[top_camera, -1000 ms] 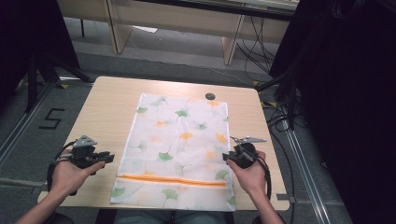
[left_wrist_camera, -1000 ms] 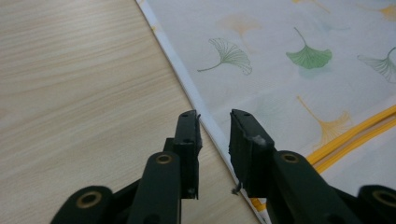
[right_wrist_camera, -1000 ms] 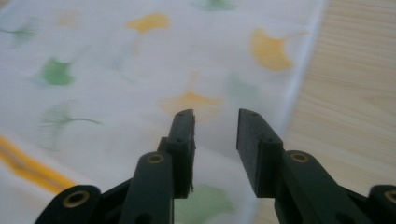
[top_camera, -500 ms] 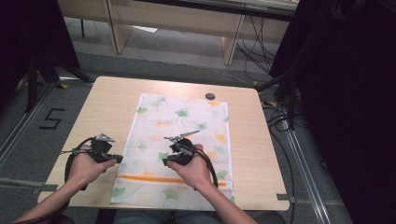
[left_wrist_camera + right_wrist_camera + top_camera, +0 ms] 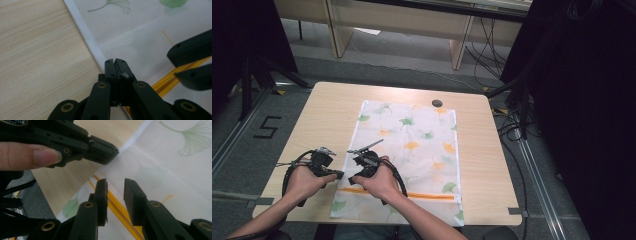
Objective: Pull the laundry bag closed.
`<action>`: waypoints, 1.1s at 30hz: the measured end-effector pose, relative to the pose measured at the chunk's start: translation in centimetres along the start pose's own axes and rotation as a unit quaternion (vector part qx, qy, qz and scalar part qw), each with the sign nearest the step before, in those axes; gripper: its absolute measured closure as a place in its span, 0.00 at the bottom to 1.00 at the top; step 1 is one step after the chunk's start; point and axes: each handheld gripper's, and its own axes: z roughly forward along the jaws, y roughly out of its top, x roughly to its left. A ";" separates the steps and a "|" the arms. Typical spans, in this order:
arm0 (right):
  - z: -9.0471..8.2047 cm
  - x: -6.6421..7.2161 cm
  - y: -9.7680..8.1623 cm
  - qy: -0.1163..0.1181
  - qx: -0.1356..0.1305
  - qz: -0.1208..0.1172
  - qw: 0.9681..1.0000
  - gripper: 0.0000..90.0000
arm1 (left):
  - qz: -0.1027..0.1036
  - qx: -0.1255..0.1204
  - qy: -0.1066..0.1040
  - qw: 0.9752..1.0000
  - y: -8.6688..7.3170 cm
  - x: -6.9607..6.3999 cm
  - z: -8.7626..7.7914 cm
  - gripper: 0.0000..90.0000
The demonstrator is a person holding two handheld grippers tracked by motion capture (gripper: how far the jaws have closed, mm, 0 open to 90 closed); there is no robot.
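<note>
My left claw [image 5: 115,62] has just pressed together on the white left hem of the cloth [image 5: 412,150], which lies flat across the middle of the table [image 5: 322,115]. My right claw [image 5: 115,185] hangs just beside it over the cloth near the orange stripe [image 5: 120,211], its jaws narrowing but still apart, nothing pinched between them.

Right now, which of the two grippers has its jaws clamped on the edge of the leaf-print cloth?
The left gripper: its jaws are pressed together on the white left hem of the cloth. The right gripper has a clear gap between its jaws, above the orange stripe.
</note>
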 end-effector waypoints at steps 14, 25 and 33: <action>2.4 0.9 0.5 0.025 0.027 0.017 0.999 0.81 | -0.007 0.014 -0.005 1.000 -0.2 0.2 0.4 0.98; 3.3 1.0 0.7 0.032 0.033 0.025 0.999 0.83 | -0.005 0.019 -0.007 1.000 -0.3 0.4 0.3 0.98; 3.6 1.2 0.9 0.031 0.035 0.017 0.999 0.90 | -0.007 0.017 -0.008 1.000 -0.3 0.4 0.4 0.98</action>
